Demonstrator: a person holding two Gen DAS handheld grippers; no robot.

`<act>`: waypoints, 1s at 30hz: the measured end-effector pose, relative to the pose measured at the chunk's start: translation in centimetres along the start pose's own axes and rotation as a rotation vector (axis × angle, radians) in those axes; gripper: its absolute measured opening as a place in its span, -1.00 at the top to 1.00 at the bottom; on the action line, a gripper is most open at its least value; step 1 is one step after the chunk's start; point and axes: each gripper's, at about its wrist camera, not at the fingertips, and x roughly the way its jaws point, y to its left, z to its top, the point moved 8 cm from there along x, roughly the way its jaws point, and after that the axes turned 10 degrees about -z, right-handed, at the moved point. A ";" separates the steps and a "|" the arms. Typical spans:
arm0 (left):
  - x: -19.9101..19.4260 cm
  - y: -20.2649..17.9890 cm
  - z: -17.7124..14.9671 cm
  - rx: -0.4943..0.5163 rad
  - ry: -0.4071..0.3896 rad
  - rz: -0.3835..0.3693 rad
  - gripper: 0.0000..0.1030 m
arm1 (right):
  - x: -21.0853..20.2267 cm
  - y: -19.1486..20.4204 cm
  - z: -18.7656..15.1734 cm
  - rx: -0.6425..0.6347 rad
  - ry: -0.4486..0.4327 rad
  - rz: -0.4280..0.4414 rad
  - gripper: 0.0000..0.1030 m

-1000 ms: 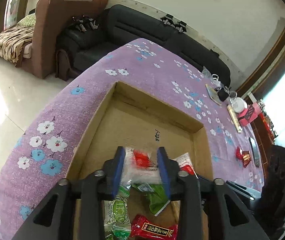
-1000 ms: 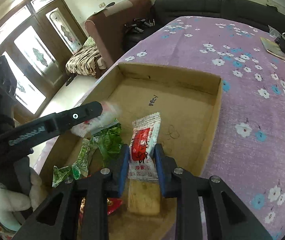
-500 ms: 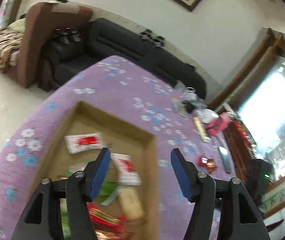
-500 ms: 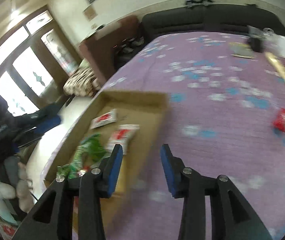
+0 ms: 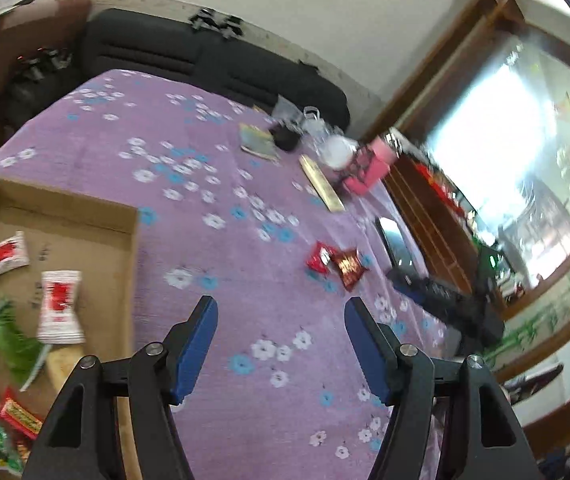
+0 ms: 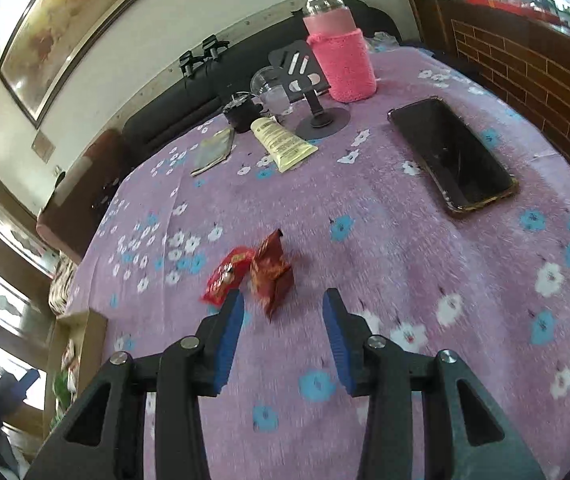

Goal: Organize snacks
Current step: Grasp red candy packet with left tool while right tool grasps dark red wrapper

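Observation:
Two red snack packets lie together on the purple flowered tablecloth: a bright red one and a dark red one, also in the left wrist view. My right gripper is open and empty, just short of the dark red packet. My left gripper is open and empty above the cloth, right of the cardboard box. The box holds two white-and-red packets, green packets and a red bar.
A phone, a pink-sleeved bottle, a black stand, a cream tube, a dark cup and a booklet sit at the table's far side. A black sofa lies behind.
Both grippers let go of their white-and-red packets into the box, opened, and swung right across the table. The right gripper now faces the two red packets.

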 end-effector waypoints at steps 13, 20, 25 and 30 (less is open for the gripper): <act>6.6 -1.5 0.2 0.125 0.113 0.067 -0.34 | 6.5 2.7 0.0 -0.150 0.026 -0.023 0.41; 12.5 -2.8 0.5 0.216 0.184 0.074 -0.34 | 3.8 0.6 -0.7 -0.047 0.028 0.055 0.46; 17.3 -3.8 0.5 0.321 0.237 0.103 -0.33 | 2.2 -1.9 -0.6 0.055 -0.013 0.104 0.45; 21.4 -4.2 0.8 0.375 0.268 0.134 -0.10 | 2.5 -2.3 0.0 0.058 -0.016 0.118 0.45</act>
